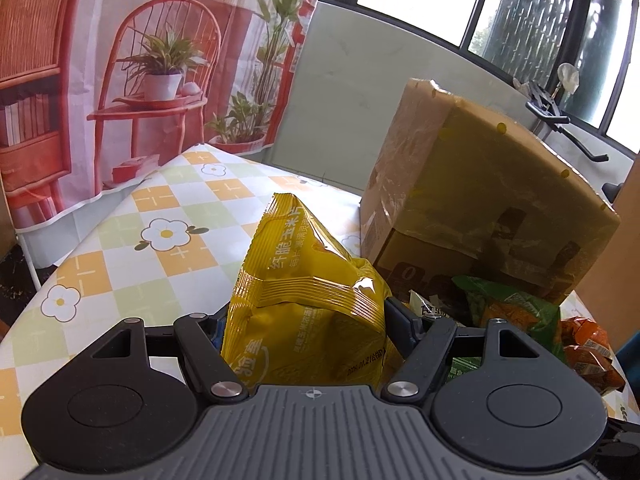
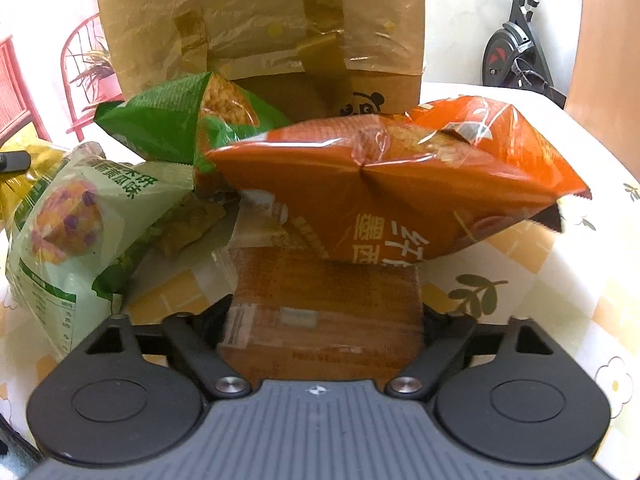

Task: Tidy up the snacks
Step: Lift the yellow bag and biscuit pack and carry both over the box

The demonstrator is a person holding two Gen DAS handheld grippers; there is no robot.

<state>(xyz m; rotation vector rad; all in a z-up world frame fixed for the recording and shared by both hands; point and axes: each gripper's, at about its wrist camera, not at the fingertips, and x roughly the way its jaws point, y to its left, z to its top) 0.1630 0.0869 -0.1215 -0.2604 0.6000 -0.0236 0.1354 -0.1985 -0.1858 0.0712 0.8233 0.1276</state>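
Left gripper (image 1: 306,316) pinched a yellow corn-chip bag (image 1: 308,292), held upright above the flower-checked surface (image 1: 160,216), just left of the taped cardboard box (image 1: 480,184). Right gripper (image 2: 324,316) straddled an orange snack pack (image 2: 324,312); whether its pads pressed the pack could not be told. An orange chip bag (image 2: 400,184) lay across that pack. Beside it lay a green bag (image 2: 168,124) and a pale green cracker bag (image 2: 76,216), all before the box.
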